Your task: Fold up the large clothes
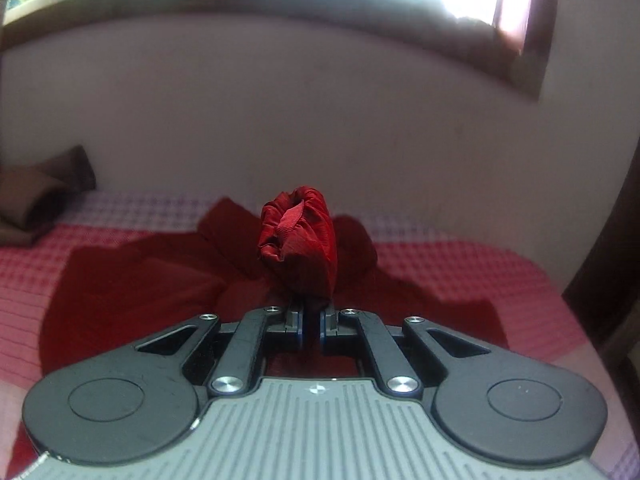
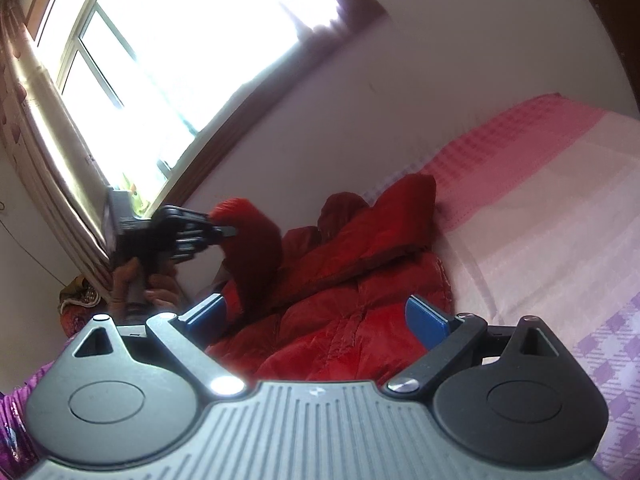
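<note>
A red padded jacket (image 2: pixel 352 280) lies on the bed, hood toward the wall. My left gripper (image 1: pixel 311 320) is shut on a bunched sleeve end of the jacket (image 1: pixel 298 236) and holds it raised above the rest of the jacket (image 1: pixel 132 292). In the right wrist view the left gripper (image 2: pixel 228 232) shows at the left, clamped on that raised sleeve (image 2: pixel 252 240). My right gripper (image 2: pixel 316 320) is open and empty, its blue pads (image 2: pixel 424 320) either side of the jacket's body, just above it.
The bed has a pink and lilac checked cover (image 1: pixel 460 260), (image 2: pixel 540 208). A brown pillow (image 1: pixel 36 196) lies at the bed's far left. A plain wall (image 1: pixel 320 120) runs behind the bed, with a bright window (image 2: pixel 180 40) above.
</note>
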Motion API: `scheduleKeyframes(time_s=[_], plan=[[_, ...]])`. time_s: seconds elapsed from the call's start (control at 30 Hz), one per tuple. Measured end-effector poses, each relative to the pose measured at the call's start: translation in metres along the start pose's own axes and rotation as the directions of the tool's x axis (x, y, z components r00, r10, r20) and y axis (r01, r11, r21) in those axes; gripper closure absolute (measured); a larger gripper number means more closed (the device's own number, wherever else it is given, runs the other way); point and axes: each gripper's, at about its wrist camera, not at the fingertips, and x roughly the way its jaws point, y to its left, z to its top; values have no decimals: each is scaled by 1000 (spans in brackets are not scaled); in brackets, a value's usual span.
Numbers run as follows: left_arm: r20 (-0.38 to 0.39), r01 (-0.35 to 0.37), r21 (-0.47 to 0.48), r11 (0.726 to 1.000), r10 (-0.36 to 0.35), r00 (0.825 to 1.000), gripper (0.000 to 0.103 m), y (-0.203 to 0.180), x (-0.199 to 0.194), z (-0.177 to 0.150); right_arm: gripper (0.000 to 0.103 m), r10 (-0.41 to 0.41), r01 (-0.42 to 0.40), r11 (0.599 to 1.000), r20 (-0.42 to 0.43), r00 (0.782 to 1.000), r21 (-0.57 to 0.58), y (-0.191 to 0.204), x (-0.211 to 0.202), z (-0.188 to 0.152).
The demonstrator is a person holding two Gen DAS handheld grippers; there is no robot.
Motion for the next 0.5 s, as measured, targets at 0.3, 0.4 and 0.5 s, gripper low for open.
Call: scheduleKeyframes(time_s=[0.3,0.4,0.5], plan=[[-10,9,125,992,-8,1000,79,-29,25,-26,6,0,0,999,-14,1000,42,-13,7,-4],[-2,41,166,985,-41,999,49,-41,25,-31,6,-1,2,999,-20,1000,54,-16,8,-5],[11,74,182,981,-77,997,15,-44,19,-35,6,-3,5,998,-22,1000,57,-17,7,-5]])
